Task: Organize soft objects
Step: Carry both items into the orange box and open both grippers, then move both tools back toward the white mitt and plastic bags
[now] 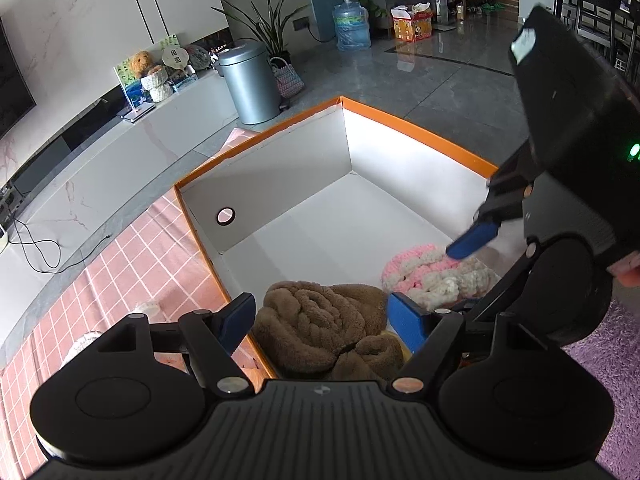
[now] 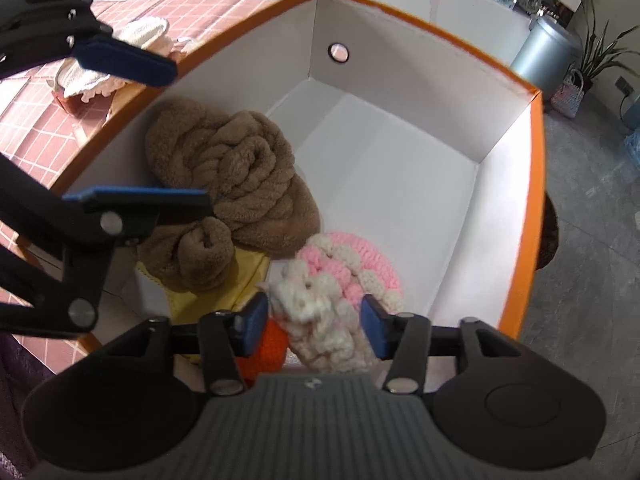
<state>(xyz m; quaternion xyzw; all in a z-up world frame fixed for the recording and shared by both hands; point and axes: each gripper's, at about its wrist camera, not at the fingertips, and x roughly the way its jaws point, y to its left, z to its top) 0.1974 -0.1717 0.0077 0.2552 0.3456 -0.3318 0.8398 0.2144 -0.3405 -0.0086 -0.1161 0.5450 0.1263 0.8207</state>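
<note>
An orange-rimmed white box (image 1: pixel 416 130) (image 2: pixel 536 128) holds a brown fleece bundle (image 1: pixel 320 320) (image 2: pixel 232 168), a pink and white knitted piece (image 1: pixel 432 276) (image 2: pixel 348 264), a yellow cloth (image 2: pixel 200 292) and an orange knit item (image 2: pixel 268 344). My left gripper (image 1: pixel 320 320) is open over the box's near left wall, above the brown bundle. My right gripper (image 2: pixel 316 328) is open, its fingers on either side of the pink and white piece, just above it. It also shows in the left wrist view (image 1: pixel 476 236). A cream frilly item (image 2: pixel 116 56) lies on the table outside the box.
The box stands on a pink checked tablecloth (image 1: pixel 132 264). Beyond are a grey floor, a white TV bench (image 1: pixel 120 160), a grey bin (image 1: pixel 250 80), plants and a water jug (image 1: pixel 351 26). A purple rug (image 1: pixel 612 360) lies at the right.
</note>
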